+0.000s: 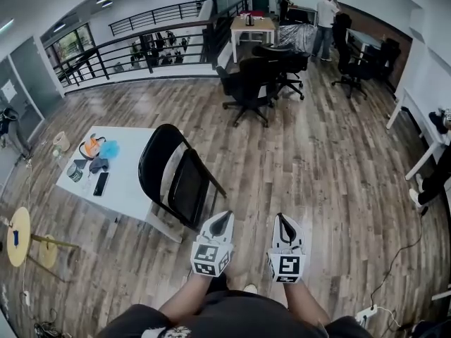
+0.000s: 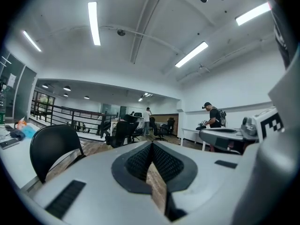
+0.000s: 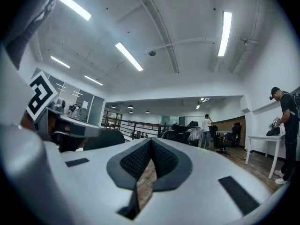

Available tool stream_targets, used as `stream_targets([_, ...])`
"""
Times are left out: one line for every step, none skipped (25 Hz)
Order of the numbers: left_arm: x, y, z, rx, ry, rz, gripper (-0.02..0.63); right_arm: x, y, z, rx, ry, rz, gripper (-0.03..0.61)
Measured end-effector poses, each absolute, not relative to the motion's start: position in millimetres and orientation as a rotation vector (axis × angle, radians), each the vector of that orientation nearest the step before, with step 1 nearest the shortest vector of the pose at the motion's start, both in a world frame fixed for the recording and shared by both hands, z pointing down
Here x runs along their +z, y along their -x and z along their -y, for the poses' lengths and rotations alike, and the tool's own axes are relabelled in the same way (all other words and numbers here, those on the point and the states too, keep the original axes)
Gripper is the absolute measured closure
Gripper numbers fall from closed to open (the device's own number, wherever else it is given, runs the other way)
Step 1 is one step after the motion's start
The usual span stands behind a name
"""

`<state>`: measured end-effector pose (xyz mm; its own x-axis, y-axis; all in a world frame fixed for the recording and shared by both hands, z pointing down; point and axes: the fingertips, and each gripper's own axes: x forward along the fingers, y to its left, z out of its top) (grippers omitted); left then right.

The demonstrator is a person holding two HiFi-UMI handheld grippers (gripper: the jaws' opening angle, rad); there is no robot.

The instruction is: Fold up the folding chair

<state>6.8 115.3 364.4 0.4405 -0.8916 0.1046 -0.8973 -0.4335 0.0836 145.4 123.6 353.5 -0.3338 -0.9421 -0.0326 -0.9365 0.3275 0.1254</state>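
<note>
A black folding chair [image 1: 176, 176] stands beside the white table [image 1: 130, 189], its seat tipped up close to the backrest. My left gripper [image 1: 221, 219] hangs just right of the chair's near legs, shut and empty, not touching it. About a hand's width to its right, my right gripper [image 1: 283, 222] is also shut with nothing in it. In the left gripper view the chair's round backrest [image 2: 50, 144] shows at the left, beyond the closed jaws of the left gripper [image 2: 151, 145]. The right gripper view shows the right gripper [image 3: 151, 142] closed, with the chair back [image 3: 102, 138] behind the left gripper's body.
The table carries a phone [image 1: 101, 184], a tape roll [image 1: 74, 172] and an orange item [image 1: 91, 147]. Black office chairs [image 1: 255, 83] stand farther off on the wood floor. A railing [image 1: 134, 48] runs along the back left. People [image 1: 325, 13] stand at the far desks. A yellow round stand [image 1: 18, 236] is at left.
</note>
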Motion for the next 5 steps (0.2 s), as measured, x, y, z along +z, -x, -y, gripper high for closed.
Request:
stream_targets([364.4, -8.2, -119.6, 0.072, -2.561, 1.593, 0.609, 353.4, -146.1, -127.1, -0.190, -1.787, 2.520, 0.565])
stream_targets([364.1, -9.4, -124.1, 0.075, -2.566, 1.591, 0.609, 353.2, -147.2, -130.7, -0.190, -1.791, 2.518, 0.565])
stream_targets([363.6, -9.9, -128.5, 0.075, -2.570, 1.589, 0.609, 352.8, -148.2, -133.9, -0.188, -1.797, 2.517, 0.565])
stream_targets([363.0, -10.0, -132.5, 0.072, -2.572, 1.589, 0.609, 352.4, -149.0, -136.8, -0.187, -1.802, 2.517, 0.565])
stream_targets([362.4, -9.9, -136.3, 0.070, -2.574, 1.590, 0.609, 352.0, -149.8, -139.5, -0.186, -1.808, 2.517, 0.565])
